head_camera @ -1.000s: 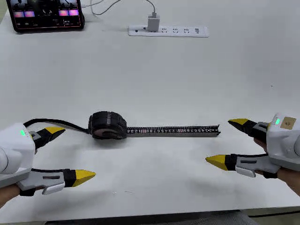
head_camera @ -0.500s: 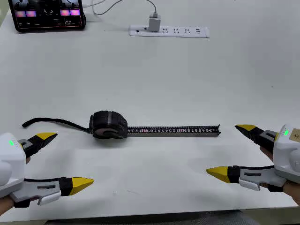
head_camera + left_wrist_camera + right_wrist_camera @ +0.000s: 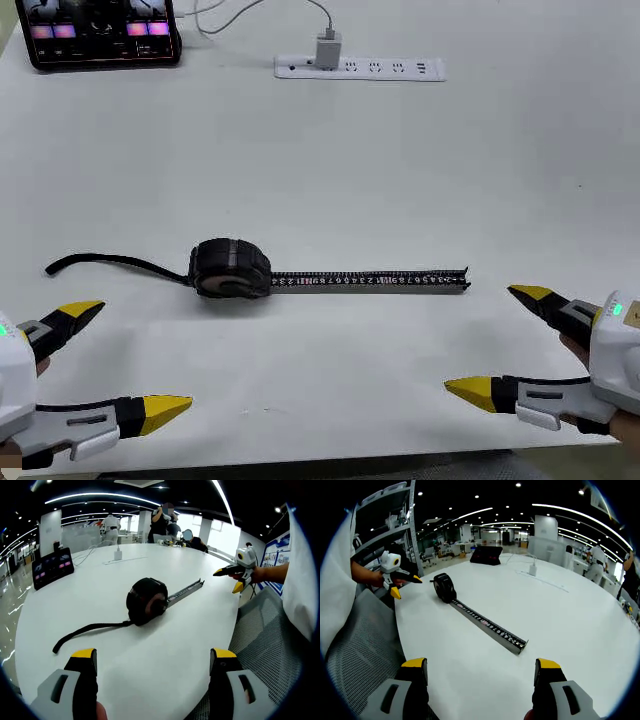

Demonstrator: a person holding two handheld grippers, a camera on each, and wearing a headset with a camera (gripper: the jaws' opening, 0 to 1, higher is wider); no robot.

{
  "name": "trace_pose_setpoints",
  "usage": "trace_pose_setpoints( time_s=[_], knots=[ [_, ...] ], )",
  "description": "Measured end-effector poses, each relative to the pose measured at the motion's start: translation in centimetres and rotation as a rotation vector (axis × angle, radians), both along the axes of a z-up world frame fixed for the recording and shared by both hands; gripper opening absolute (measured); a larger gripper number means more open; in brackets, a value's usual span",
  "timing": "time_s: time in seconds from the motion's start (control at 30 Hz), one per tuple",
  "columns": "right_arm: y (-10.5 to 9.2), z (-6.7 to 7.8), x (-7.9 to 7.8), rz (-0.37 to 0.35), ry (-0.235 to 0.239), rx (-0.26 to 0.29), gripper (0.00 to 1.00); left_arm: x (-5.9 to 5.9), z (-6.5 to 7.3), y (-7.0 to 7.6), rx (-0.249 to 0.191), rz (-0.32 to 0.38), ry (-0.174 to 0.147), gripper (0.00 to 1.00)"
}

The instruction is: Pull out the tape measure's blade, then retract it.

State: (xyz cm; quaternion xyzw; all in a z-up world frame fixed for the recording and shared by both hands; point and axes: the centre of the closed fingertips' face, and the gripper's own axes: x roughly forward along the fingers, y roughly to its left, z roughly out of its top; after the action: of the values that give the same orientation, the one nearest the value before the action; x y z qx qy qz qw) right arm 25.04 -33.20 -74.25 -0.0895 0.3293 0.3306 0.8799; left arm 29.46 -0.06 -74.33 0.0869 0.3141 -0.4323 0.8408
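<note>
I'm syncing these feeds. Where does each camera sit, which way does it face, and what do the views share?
Head view: on the headset, looking down at table, tape measure, left gripper, right gripper.
Left gripper view: on that gripper, facing the case between its open jaws; right gripper and hand beyond.
Right gripper view: on that gripper, facing along the blade between open jaws.
Shared: all show the blade out.

Black tape measure (image 3: 231,268), black blade (image 3: 380,279) with pale markings, white table (image 3: 400,170).
</note>
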Motion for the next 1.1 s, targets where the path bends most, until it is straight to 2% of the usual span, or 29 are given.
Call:
trace_pose_setpoints(
  time_s=[0.33, 0.77, 1.1],
  knots=[
    [0.25, -0.49, -0.99, 0.011, 0.013, -0.006, 0.87, -0.24, 0.14, -0.01, 0.004, -0.004, -0.001, 0.91],
    [0.42, -0.31, -0.79, 0.009, 0.006, -0.002, 0.88, -0.19, 0.29, -0.37, -0.011, 0.001, 0.001, 0.91],
    [0.4, -0.27, -0.79, 0.002, 0.006, -0.011, 0.89, -0.22, 0.25, -0.52, -0.003, -0.004, 0.0, 0.92]
  ],
)
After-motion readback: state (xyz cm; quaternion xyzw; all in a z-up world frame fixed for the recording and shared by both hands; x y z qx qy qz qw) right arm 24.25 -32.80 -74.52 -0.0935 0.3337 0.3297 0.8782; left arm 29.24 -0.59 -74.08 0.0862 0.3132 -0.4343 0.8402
